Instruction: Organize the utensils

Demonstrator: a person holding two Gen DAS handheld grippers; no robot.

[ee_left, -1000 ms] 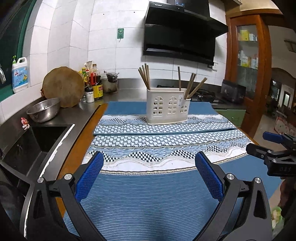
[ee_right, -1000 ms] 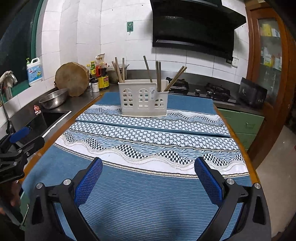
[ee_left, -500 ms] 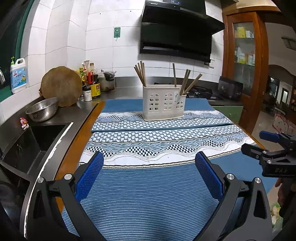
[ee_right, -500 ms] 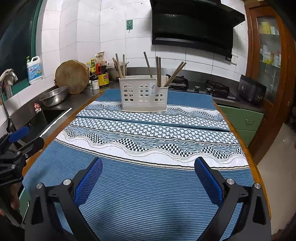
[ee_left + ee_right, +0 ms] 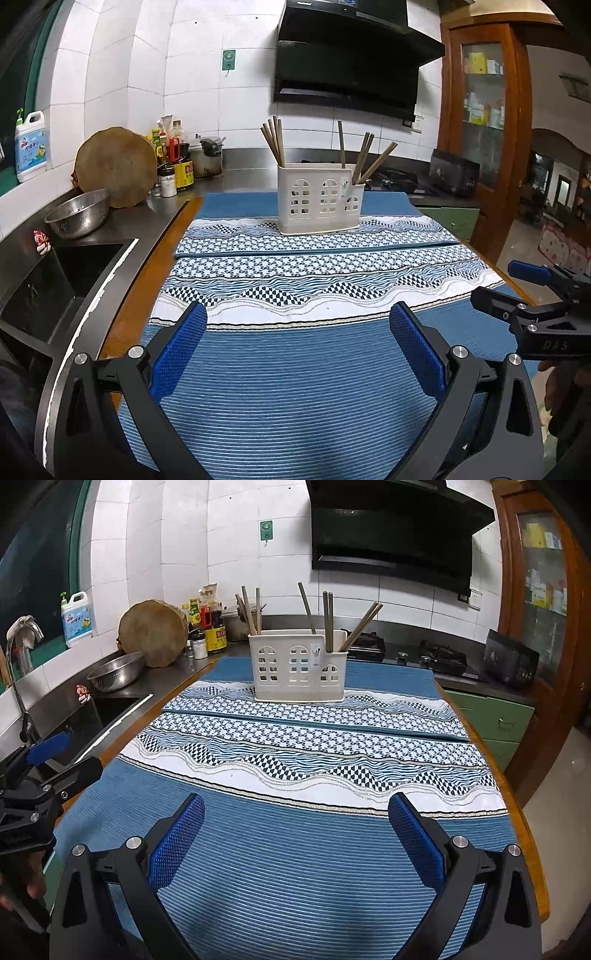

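Left wrist view: left gripper [image 5: 297, 343] low at 6 o'clock, blue fingers [image 5: 179, 349] spread wide, nothing between them. Right wrist view: right gripper [image 5: 295, 827] likewise, fingers apart and empty. Each gripper shows at the edge of the other's view.

Below and ahead, blue patterned mats [image 5: 295, 867] cover the surface; no loose utensil visible on them.

At 12 o'clock, well apart from both grippers, white utensil caddy [image 5: 319, 199] stands upright on the far mat. Chopsticks [image 5: 275, 142] all sit inside it: a tight bundle in the 9 o'clock compartment, one stick near the middle, several leaning toward 3 o'clock in the right compartment.

Judgement: scene fits either sticks awaiting sorting between compartments, or sorting done with grippers drawn back; cannot tell which. Any pick would want a grip high on a single shaft and a straight vertical lift; the caddy looks light and could tip.

Beyond, at 10 o'clock: steel colander [image 5: 77, 218], contents not visible.
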